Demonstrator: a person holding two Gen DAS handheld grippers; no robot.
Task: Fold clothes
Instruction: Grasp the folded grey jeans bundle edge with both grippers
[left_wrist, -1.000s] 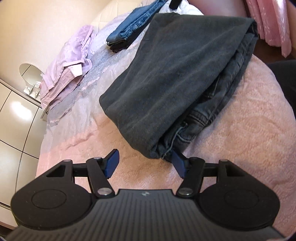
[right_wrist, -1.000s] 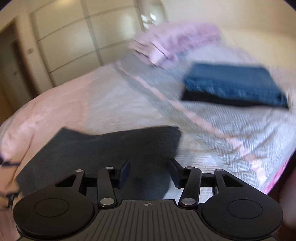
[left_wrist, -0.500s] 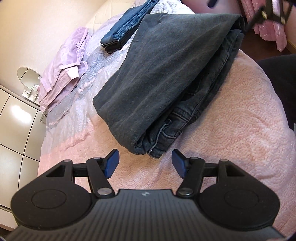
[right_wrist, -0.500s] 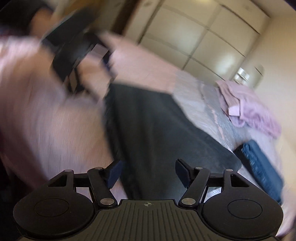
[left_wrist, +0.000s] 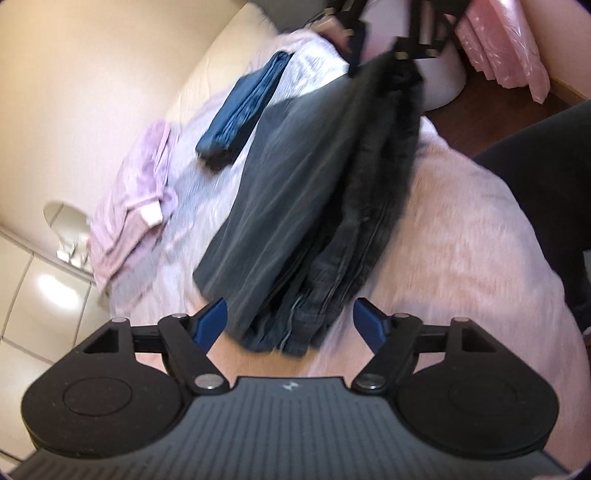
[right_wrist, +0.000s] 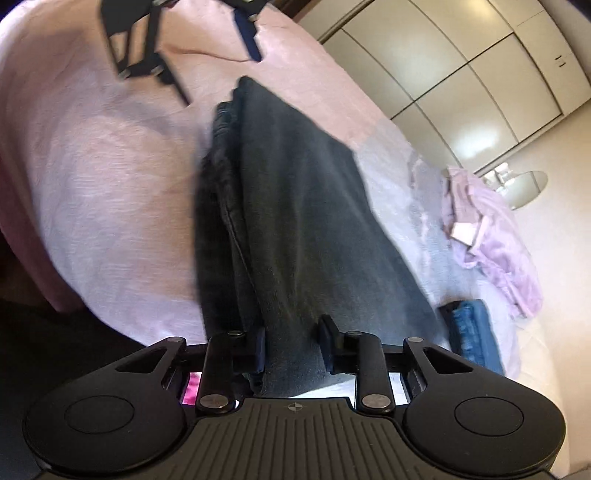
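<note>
So the dark grey jeans (left_wrist: 295, 192) are lying folded lengthwise on the pink bed cover (left_wrist: 461, 236), and both grippers are now on them from opposite ends. A second ago the right gripper (right_wrist: 292, 345) was off swinging around over by the blue pile, with nothing between its jaws. Now its jaws sit either side of the far end of the jeans and have narrowed onto the cloth, so I'd call it clenched on that end (the fabric runs right between the pads and bunches a bit there).

The left gripper (left_wrist: 290, 321) has slid forward too: half a second back the near end lay just ahead of its jaws, now that end sits between them. Those jaws are spread wide and not touching the denim, so released.

What it means for the task, my guess: both ends are being taken up for another fold or a lift to the stack. The folded blue jeans (left_wrist: 243, 107) lie beyond the left jaws, off to their left, and the lilac garment (left_wrist: 129, 214) further left looks loosely bunched.
</note>
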